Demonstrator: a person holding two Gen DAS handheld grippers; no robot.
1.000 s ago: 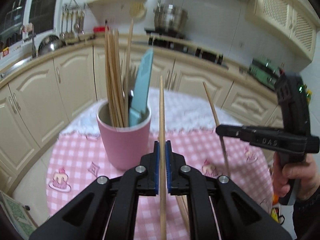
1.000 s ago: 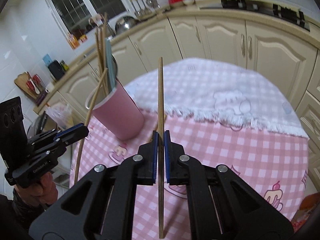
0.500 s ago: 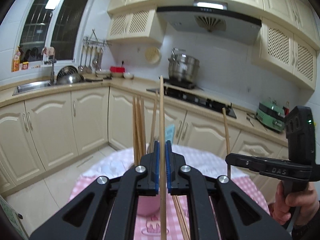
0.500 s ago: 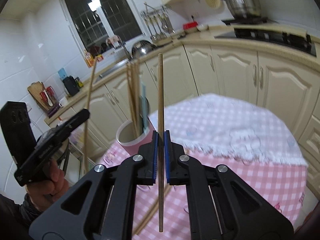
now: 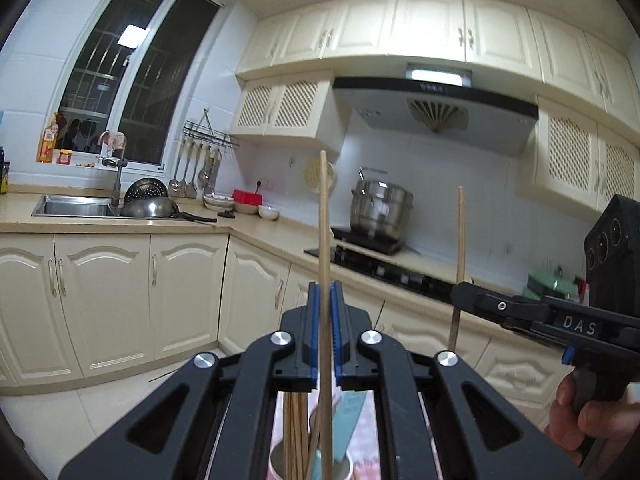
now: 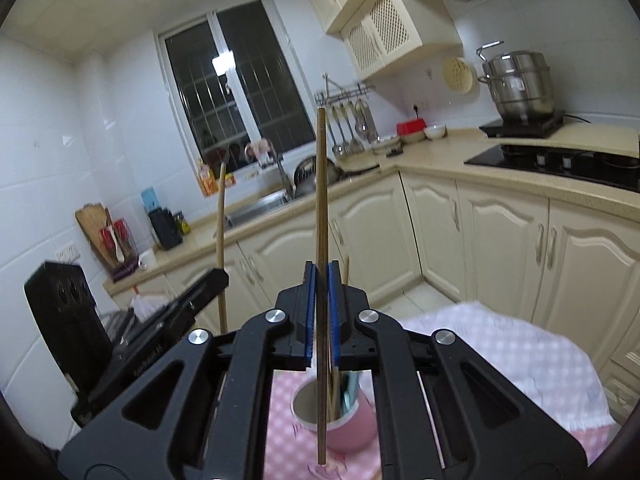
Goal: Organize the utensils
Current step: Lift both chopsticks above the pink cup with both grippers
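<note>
My left gripper (image 5: 325, 294) is shut on an upright wooden chopstick (image 5: 323, 216) that runs down past its jaws. Below it stands the pink cup (image 5: 277, 458), holding several chopsticks and a teal utensil (image 5: 349, 416). To the right, my right gripper (image 5: 460, 300) grips a second chopstick (image 5: 459, 236). In the right wrist view, my right gripper (image 6: 321, 278) is shut on its chopstick (image 6: 321, 184), whose lower tip hangs in front of the pink cup (image 6: 354, 434). The left gripper (image 6: 218, 278) holds its chopstick (image 6: 220, 224) at the left.
The cup stands on a table with a pink checked cloth (image 6: 280, 420) and a white cloth (image 6: 504, 344). Cream cabinets (image 5: 108, 300), a sink (image 5: 72, 206) and a stove with a steel pot (image 5: 380, 208) ring the room. A hand (image 5: 580, 420) holds the right gripper's handle.
Both grippers have risen with their chopsticks and tipped up toward level. The pink cup has dropped to the bottom of both views, and the table has mostly left the left wrist view.
</note>
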